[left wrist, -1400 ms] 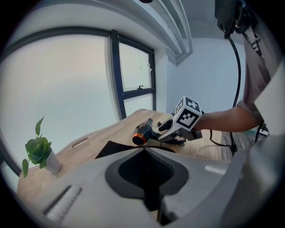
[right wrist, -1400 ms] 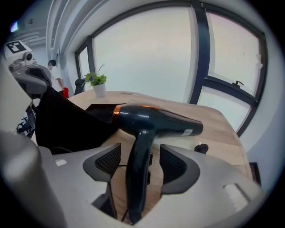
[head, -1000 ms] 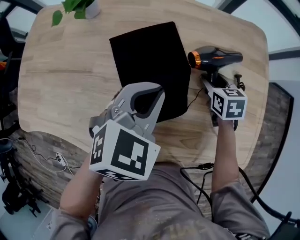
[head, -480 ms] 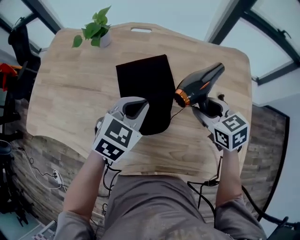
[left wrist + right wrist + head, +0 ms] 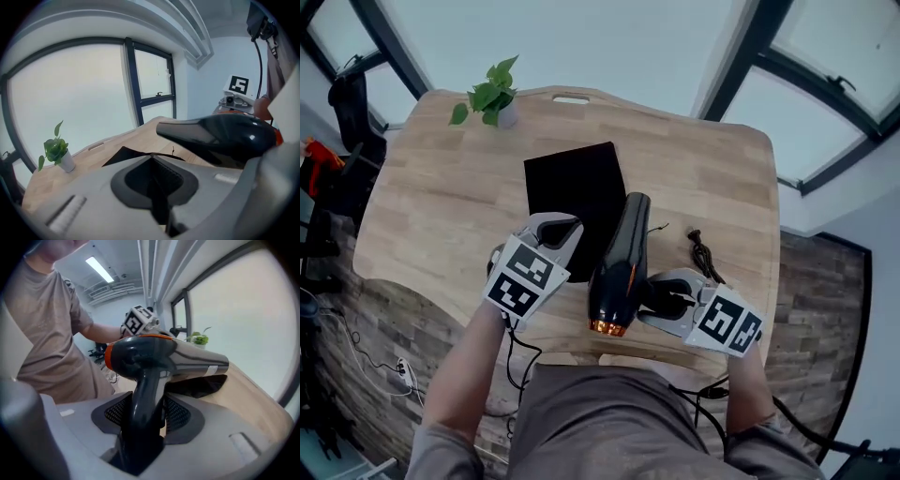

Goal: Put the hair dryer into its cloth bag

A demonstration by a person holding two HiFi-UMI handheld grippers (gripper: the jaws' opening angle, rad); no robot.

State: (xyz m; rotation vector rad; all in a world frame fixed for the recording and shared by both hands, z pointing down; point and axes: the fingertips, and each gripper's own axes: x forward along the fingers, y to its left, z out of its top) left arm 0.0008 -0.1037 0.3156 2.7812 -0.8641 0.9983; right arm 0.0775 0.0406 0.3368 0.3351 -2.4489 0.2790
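Head view: right hand-held gripper [image 5: 656,296] clamps the hair dryer [image 5: 619,253] handle, held beside cloth bag [image 5: 577,187] on worktop [image 5: 441,206]. Left hand-held gripper [image 5: 560,227] closed on bag's edge. We judge insertion not begun.

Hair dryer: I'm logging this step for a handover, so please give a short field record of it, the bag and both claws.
hair dryer: held above the table, orange end toward the person, other end over the bag
cloth bag: lying on the table, dryer not inside
right claw: closed on the dryer's handle
left claw: shut, seemingly pinching the bag's near edge
plug: lying on the table, right of the dryer
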